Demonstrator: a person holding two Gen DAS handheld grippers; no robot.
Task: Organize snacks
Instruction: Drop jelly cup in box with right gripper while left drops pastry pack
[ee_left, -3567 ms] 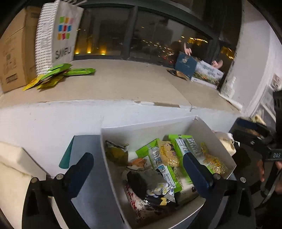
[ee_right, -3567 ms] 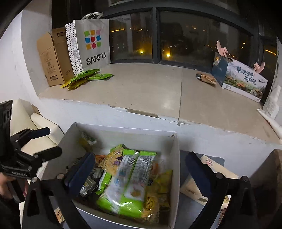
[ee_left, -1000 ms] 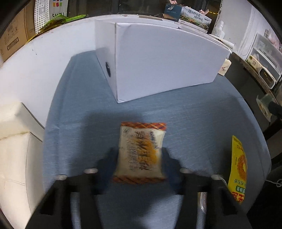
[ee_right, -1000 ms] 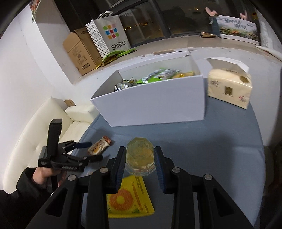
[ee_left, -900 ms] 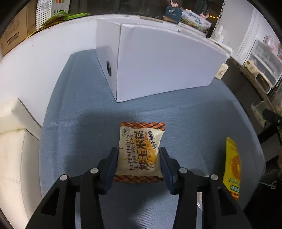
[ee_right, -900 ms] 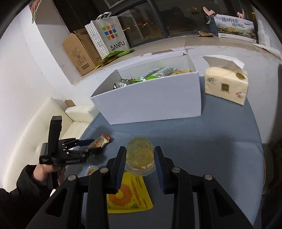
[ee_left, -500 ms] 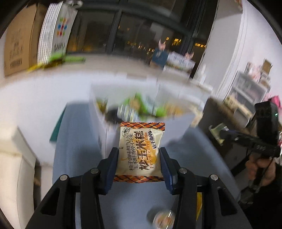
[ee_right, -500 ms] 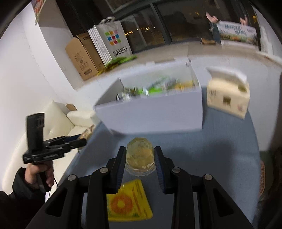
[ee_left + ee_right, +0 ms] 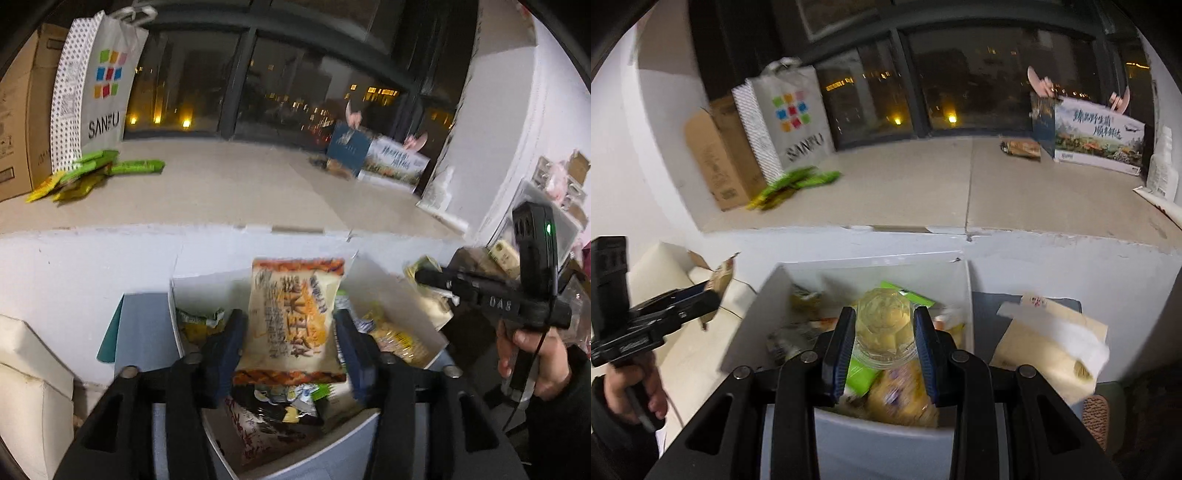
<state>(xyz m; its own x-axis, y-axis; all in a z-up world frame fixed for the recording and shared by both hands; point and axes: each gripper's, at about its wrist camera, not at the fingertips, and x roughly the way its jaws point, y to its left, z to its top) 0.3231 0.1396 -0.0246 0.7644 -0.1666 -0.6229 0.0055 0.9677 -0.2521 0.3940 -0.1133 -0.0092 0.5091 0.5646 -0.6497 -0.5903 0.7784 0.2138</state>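
My left gripper (image 9: 291,328) is shut on a cream and orange snack packet (image 9: 293,317) and holds it above the open white box (image 9: 207,280), which is full of snack packs. My right gripper (image 9: 884,332) is shut on a clear jelly cup (image 9: 882,328) and holds it above the same white box (image 9: 849,264). The right gripper also shows at the right of the left wrist view (image 9: 424,275). The left gripper with its packet shows at the left of the right wrist view (image 9: 718,282).
A tissue box (image 9: 1049,347) stands right of the white box on the blue-grey table (image 9: 142,328). Behind is a stone window ledge (image 9: 960,192) with a SANFU bag (image 9: 96,92), a cardboard box (image 9: 716,158), green packets (image 9: 92,173) and a printed box (image 9: 1097,134). A white sofa (image 9: 33,387) is at the left.
Both grippers picked snacks off the table, lifted them and carried them forward over the white box. The left took the orange packet, the right the jelly cup.
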